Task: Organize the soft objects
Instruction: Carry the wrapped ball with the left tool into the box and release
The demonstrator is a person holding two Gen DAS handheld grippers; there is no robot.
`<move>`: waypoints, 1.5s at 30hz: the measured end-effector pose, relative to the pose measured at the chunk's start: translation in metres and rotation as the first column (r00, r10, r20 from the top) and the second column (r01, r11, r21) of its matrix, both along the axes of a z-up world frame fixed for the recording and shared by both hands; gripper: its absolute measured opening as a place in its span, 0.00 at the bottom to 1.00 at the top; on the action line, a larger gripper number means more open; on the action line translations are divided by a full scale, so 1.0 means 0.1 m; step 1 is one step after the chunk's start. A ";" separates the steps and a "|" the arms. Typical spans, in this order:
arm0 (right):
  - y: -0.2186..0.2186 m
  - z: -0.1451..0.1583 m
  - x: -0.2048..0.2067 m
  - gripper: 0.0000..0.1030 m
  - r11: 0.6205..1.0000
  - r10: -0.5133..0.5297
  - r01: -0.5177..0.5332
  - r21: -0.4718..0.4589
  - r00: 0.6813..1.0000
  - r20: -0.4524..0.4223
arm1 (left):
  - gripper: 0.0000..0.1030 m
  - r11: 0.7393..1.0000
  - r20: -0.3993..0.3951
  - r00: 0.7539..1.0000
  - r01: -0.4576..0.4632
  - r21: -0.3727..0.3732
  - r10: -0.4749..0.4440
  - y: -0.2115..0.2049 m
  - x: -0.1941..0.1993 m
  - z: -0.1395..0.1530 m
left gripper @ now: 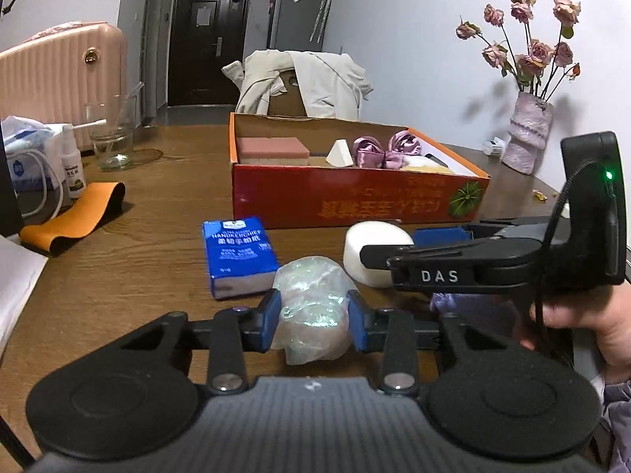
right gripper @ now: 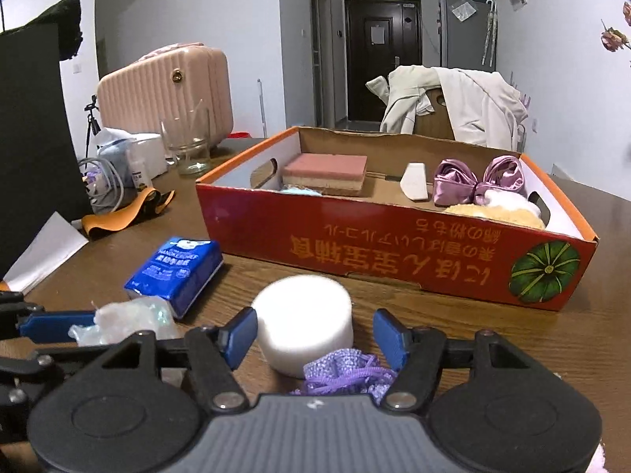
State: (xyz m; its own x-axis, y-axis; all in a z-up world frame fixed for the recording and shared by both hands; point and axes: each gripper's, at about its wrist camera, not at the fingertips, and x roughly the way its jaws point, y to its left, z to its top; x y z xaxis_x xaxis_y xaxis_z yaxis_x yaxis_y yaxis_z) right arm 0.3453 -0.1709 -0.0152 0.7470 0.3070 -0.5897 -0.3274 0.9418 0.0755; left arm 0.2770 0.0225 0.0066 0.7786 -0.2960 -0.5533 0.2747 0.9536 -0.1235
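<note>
A person's two handheld grippers work a wooden table (left gripper: pixel 118 260) strewn w/ soft items, all set in front of a red box (right gripper: pixel 394 252).

The left gripper (left gripper: pixel 314 321) is clenched on a clear plastic bag (left gripper: pixel 311 311), blue pads pressing both its sides; the bag sits on the table just in front of the box, beside a blue tissue pack (left gripper: pixel 238 254).

The right gripper (right gripper: pixel 315 337) is released, jaws apart either side of a white foam puck (right gripper: pixel 305 321); the left pad is at or nearly at the puck's side, the right pad clear of it. The puck rests on the table just in front of the box's long wall, w/ a purple knit pouch (right gripper: pixel 347 374) touching its near side. In the left view a hand (left gripper: pixel 591 327) grips the right tool's handle, to the right of the bag.

Inside the box: a pink sponge (right gripper: pixel 325 171) toward the left end, a white wedge (right gripper: pixel 414 181) mid-box, a satin bow (right gripper: pixel 479 181) and a yellow plush item (right gripper: pixel 497 213) at the right end.

Left of the box: an orange strap (left gripper: pixel 73 216), a glass (left gripper: pixel 112 134), a spray bottle (left gripper: pixel 73 165). Right of it, a vase of dried roses (left gripper: pixel 528 130).
</note>
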 end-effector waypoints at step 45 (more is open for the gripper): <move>-0.73 0.64 1.51 0.52 0.999 -0.021 0.020 -0.040 1.000 -0.018 | 0.35 0.998 -0.050 0.997 0.055 0.008 -0.055 -0.80 2.57 0.73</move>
